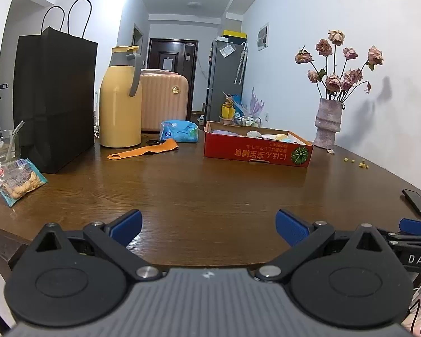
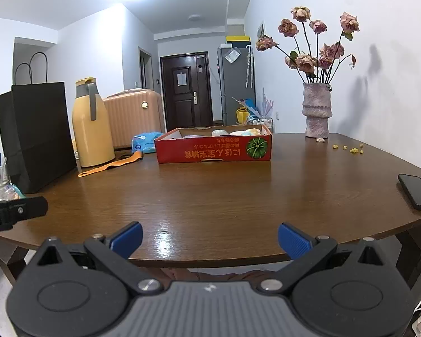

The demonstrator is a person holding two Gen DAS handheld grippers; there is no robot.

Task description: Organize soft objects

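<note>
A red cardboard box (image 1: pixel 256 153) (image 2: pixel 213 150) sits far across the brown table and holds several pale soft objects (image 1: pixel 269 135) (image 2: pixel 238 132). A blue soft pack (image 1: pixel 179 131) (image 2: pixel 144 141) lies left of the box, beside an orange strap (image 1: pixel 143 149) (image 2: pixel 112 165). My left gripper (image 1: pixel 209 227) hovers open over the near table edge, nothing between its blue pads. My right gripper (image 2: pixel 210 238) is open too, just short of the near edge, with nothing in it. The right gripper's tip shows at the right of the left wrist view.
A black paper bag (image 1: pixel 54 101) (image 2: pixel 36 134), a yellow thermos (image 1: pixel 120 98) (image 2: pixel 91 123), a glass (image 1: pixel 2 146) and a snack packet (image 1: pixel 16 181) stand at the left. A vase of dried roses (image 1: pixel 327 123) (image 2: pixel 317 111) is at the back right, a phone (image 1: pixel 418 202) (image 2: pixel 416 191) at the right edge.
</note>
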